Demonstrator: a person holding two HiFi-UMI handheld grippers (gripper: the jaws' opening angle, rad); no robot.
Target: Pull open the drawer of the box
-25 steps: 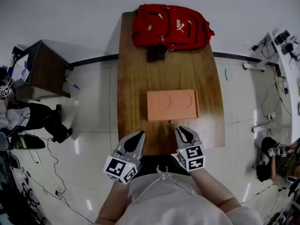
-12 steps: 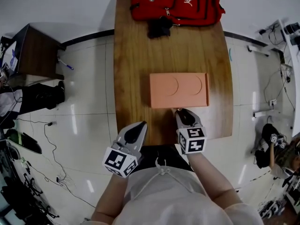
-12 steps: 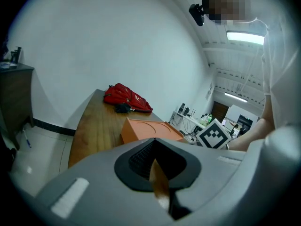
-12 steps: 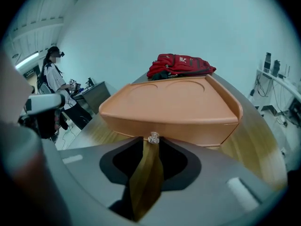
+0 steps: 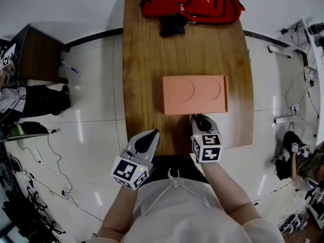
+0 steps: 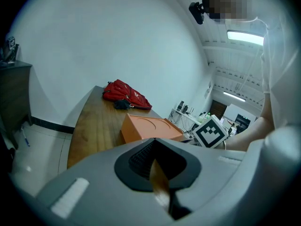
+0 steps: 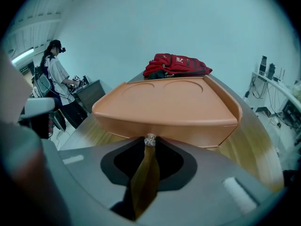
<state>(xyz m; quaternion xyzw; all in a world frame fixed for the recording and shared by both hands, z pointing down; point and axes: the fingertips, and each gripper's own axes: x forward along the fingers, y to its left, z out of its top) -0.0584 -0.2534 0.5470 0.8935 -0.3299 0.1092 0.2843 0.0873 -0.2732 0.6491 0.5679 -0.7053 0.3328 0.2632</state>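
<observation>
Pinches the tiny clear knob (image 7: 149, 140) of the drawer (image 7: 193, 134) with the right gripper (image 5: 201, 118), jaws nearly together, orange box (image 5: 194, 94) dead ahead of its tips; holds the left gripper (image 5: 150, 134) closed on nothing alongside; risks slipping off, or dragging the unbraced box across the table (image 5: 147, 49).

Box (image 5: 195, 94) was salmon orange, backpack (image 5: 190, 1) red, table (image 5: 144, 59) brown wood-grain, left gripper (image 5: 150, 134) and right gripper (image 5: 198, 118) grey, square markers (image 5: 206, 147) black-and-white, knob (image 7: 150, 140) clear.

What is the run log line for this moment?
right gripper: shut on knob of box | left gripper: shut, empty, apart from box | drawer: looks closed
</observation>
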